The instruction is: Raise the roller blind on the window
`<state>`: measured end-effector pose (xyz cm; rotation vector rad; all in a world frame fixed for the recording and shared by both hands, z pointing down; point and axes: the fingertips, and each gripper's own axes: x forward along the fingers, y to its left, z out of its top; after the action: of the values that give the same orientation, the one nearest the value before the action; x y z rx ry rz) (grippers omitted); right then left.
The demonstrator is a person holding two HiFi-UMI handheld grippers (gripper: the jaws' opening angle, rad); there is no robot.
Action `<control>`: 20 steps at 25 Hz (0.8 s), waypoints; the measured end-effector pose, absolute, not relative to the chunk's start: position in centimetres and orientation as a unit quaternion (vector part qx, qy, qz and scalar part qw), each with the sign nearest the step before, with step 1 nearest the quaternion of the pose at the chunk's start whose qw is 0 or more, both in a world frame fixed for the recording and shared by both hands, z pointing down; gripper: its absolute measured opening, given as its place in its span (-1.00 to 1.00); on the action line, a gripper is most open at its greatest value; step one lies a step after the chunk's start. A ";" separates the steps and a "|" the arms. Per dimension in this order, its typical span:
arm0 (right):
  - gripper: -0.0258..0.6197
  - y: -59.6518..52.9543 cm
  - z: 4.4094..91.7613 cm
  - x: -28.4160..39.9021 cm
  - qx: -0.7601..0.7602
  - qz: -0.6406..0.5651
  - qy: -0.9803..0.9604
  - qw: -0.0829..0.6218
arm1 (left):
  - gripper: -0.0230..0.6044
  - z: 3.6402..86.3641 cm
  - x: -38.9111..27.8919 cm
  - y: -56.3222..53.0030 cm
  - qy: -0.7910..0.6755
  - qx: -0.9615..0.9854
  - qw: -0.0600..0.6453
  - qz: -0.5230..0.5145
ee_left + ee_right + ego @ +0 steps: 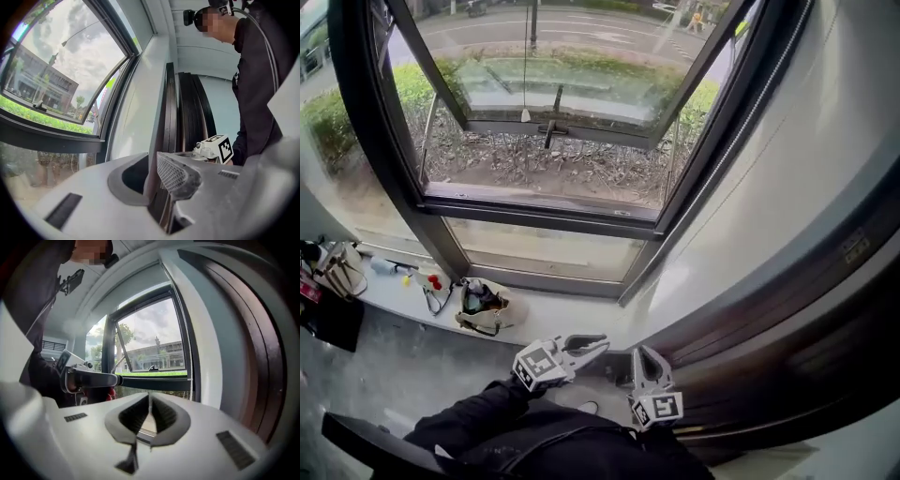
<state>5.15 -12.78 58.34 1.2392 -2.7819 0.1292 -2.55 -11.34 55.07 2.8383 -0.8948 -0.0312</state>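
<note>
The window (544, 211) fills the upper head view, and no blind fabric covers its glass there. A bead chain (190, 366) hangs along the window's right frame and also shows in the left gripper view (109, 143). Both grippers are low, close to the person's body and below the sill. My left gripper (586, 347) points right, its jaws a little apart and empty (156, 158). My right gripper (643, 358) points up toward the window. Its jaws (149, 397) stand slightly apart in a narrow V, and I see nothing held between them. Neither gripper touches the chain.
An open bag (483, 309) and other small things (337, 267) lie on the white sill at the left. Dark wooden panels (787, 319) lean along the wall at the right. A thin cord with a small knob (525, 114) hangs before the glass.
</note>
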 end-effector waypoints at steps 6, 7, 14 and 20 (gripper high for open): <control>-0.91 -9.0 55.7 5.3 0.315 0.041 -0.948 0.018 | -0.91 52.9 -0.3 -7.6 -0.342 0.933 0.102 -0.049; -0.91 -8.7 55.3 5.3 0.308 0.040 -0.950 0.015 | -0.91 52.7 0.0 -7.3 -0.346 0.930 0.109 -0.053; -0.91 -7.5 53.5 5.0 0.283 0.053 -0.958 0.001 | -0.91 51.5 0.2 -7.1 -0.355 0.927 0.112 -0.045; -0.91 -6.8 53.6 3.2 0.274 0.054 -0.960 -0.003 | -0.90 52.0 -0.5 -6.3 -0.345 0.932 0.100 -0.034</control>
<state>3.19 -6.78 53.56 0.8635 -3.0216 0.1710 -0.54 -6.34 51.96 2.7567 -1.0213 -0.1000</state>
